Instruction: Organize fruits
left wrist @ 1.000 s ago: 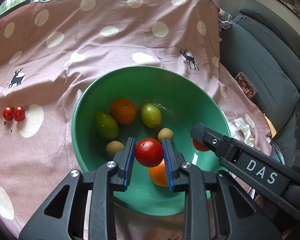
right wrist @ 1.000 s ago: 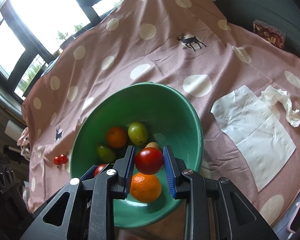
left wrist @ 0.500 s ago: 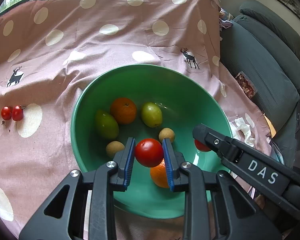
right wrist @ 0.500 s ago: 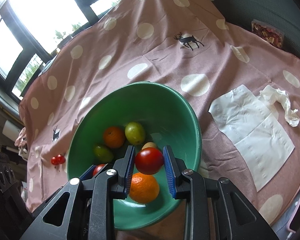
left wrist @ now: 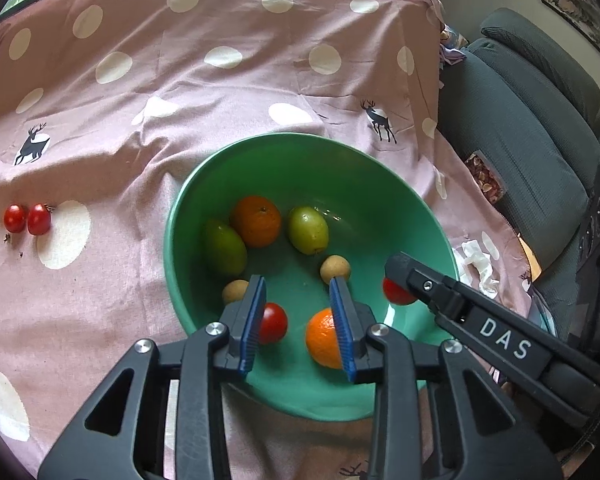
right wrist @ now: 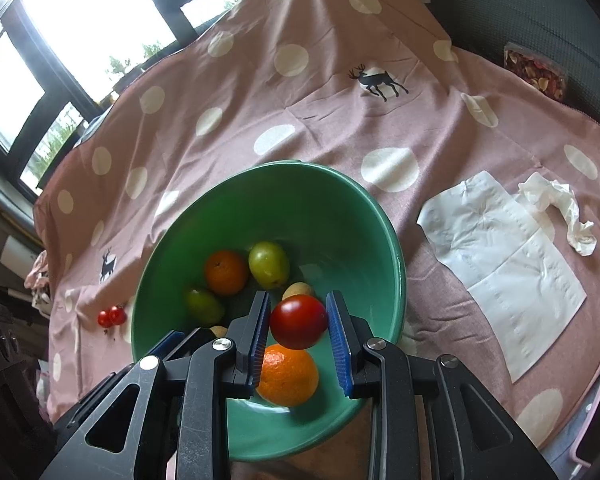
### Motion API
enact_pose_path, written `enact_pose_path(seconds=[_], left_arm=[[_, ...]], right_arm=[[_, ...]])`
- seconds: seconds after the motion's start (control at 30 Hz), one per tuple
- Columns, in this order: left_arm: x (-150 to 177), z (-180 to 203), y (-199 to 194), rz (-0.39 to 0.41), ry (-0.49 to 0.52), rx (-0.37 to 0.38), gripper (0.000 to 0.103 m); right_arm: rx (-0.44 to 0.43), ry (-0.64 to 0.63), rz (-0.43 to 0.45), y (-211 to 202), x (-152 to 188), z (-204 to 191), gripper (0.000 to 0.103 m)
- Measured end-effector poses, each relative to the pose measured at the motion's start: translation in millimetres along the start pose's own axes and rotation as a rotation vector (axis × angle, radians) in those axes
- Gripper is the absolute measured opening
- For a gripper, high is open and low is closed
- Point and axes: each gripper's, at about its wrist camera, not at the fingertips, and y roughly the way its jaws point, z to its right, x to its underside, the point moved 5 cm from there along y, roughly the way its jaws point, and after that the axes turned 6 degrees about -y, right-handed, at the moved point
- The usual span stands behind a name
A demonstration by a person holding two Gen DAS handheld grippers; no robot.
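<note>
A green bowl [left wrist: 380,184] on the pink spotted cloth holds oranges, green fruits and small brown fruits. My left gripper [left wrist: 299,322] is open above the bowl; a red tomato [left wrist: 273,323] lies in the bowl beside its left finger, next to an orange [left wrist: 323,344]. My right gripper [right wrist: 299,322] has its jaws slightly apart around a red tomato [right wrist: 299,321] over the bowl [right wrist: 340,200]; this tomato also shows in the left wrist view [left wrist: 396,294] at the right gripper's tip. Two cherry tomatoes [left wrist: 27,219] lie on the cloth to the left.
White paper napkins [right wrist: 504,264] lie on the cloth right of the bowl. A grey sofa [left wrist: 540,128] stands at the right, with a snack packet [right wrist: 534,70] at the cloth's edge. Windows are behind the table.
My left gripper opened and its tomato dropped into the bowl. My right gripper's jaws widened a little around its tomato.
</note>
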Motion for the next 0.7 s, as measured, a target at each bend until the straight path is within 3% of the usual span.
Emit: enact_pose_path(seconds=[0.2, 0.5, 0.7], left_arm=[[-12.5, -35.5, -36.6, 0.046, -0.062, 0.04, 0.048], [-47.6, -159.2, -101.0, 0.175, -0.267, -0.122, 0.049], [-67.3, -219.0, -111.1, 0.19, -0.363, -0.138, 0.049]], right_arm=[[0.02, -0.039, 0.025, -4.6, -1.4, -13.1, 0.031], [-0.018, -0.185, 0.081, -12.2, -1.8, -72.0, 0.032], [-0.041, -0.338, 0.042, 3.1, -1.4, -141.4, 0.033]])
